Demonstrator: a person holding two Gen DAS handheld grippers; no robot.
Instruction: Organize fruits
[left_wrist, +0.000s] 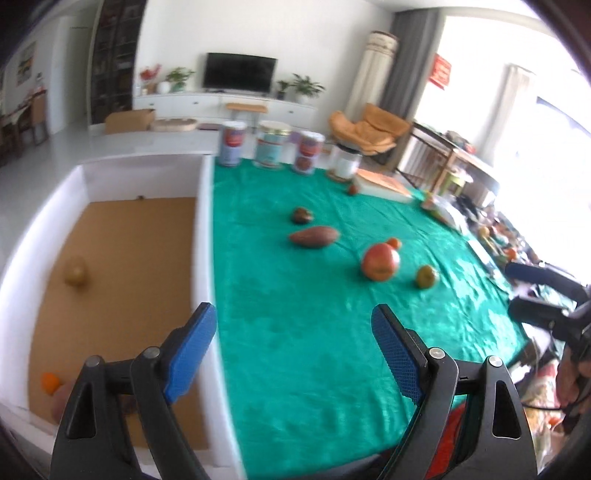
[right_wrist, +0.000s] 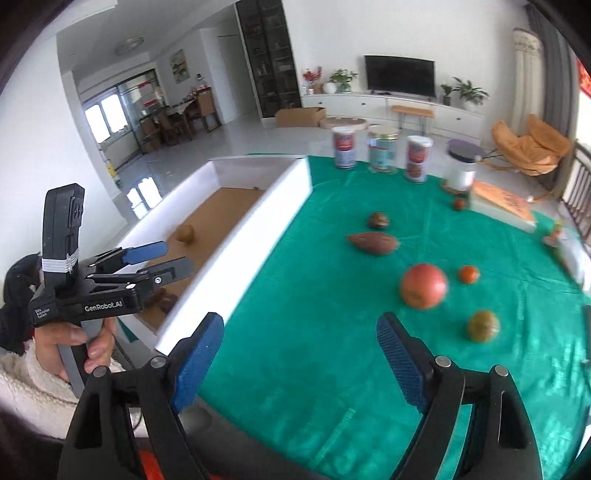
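While both grippers, left gripper (left_wrist: 293, 354) and right gripper (right_wrist: 300, 363), hang wide-jawed and empty, loose fruits such as the big red apple (right_wrist: 424, 285) lie on the green surface (right_wrist: 314, 288), at three o'clock from the white box (right_wrist: 236, 236).

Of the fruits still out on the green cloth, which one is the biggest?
The round red-orange fruit is the biggest. It sits beside a much smaller orange one, with the long brown pointed fruit lying farther back.
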